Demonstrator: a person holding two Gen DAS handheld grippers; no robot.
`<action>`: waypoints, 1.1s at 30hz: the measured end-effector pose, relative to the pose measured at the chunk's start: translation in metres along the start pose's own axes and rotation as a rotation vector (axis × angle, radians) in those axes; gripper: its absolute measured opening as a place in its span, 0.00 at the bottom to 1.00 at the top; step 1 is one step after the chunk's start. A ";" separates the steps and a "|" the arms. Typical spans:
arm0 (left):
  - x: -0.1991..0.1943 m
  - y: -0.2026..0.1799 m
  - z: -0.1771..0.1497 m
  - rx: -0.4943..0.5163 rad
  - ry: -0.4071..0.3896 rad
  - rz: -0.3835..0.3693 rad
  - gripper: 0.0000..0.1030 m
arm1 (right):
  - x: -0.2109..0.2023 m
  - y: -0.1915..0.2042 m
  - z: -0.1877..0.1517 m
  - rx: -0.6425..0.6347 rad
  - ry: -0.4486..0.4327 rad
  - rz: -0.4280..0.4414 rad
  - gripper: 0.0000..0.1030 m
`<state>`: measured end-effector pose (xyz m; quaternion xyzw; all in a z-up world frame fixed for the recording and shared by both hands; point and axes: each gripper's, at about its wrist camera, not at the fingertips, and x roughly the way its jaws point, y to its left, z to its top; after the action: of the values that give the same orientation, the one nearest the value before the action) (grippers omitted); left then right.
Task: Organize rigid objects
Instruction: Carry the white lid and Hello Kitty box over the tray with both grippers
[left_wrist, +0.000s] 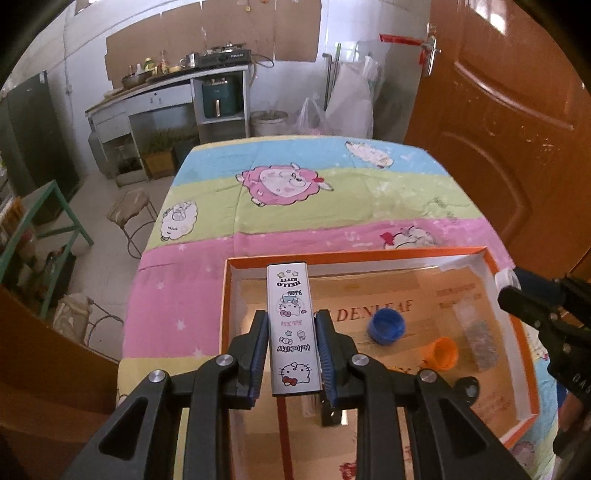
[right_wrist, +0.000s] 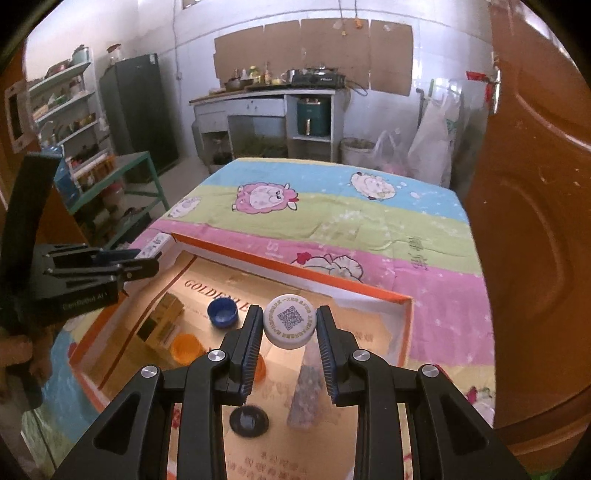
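My left gripper (left_wrist: 291, 319) is shut on a long white Hello Kitty case (left_wrist: 293, 328), held lengthwise above the open orange box (left_wrist: 532, 362). My right gripper (right_wrist: 289, 314) is shut on a white bottle cap (right_wrist: 289, 321) with a QR code, over the same orange box (right_wrist: 288, 267). Inside the box lie a blue cap (left_wrist: 387, 326) (right_wrist: 222, 312), an orange cap (left_wrist: 443, 352) (right_wrist: 186, 349), a black round lid (right_wrist: 248, 420) and a clear packet of grey bits (right_wrist: 306, 395) (left_wrist: 476, 339). Each gripper shows at the edge of the other's view: right gripper (left_wrist: 517, 286), left gripper (right_wrist: 147, 260).
The box rests on a table under a striped cartoon-sheep cloth (left_wrist: 295, 206). A brown wooden door (left_wrist: 498, 129) stands close on the right. A stool (left_wrist: 129, 210) and green metal frame (left_wrist: 55, 221) stand left of the table; kitchen counter (right_wrist: 266, 96) at the back.
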<state>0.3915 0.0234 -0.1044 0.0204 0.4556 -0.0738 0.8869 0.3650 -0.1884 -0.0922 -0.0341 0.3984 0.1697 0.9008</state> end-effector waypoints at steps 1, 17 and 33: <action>0.005 0.001 0.001 0.001 0.011 0.004 0.26 | 0.006 0.000 0.002 0.002 0.009 0.007 0.30; 0.048 0.007 0.007 0.037 0.100 0.069 0.26 | 0.068 -0.005 0.019 0.026 0.106 0.015 0.30; 0.060 0.010 0.003 0.031 0.105 0.042 0.26 | 0.093 0.002 0.012 0.005 0.167 0.025 0.30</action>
<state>0.4295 0.0259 -0.1514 0.0474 0.4999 -0.0609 0.8626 0.4312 -0.1585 -0.1516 -0.0410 0.4727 0.1763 0.8624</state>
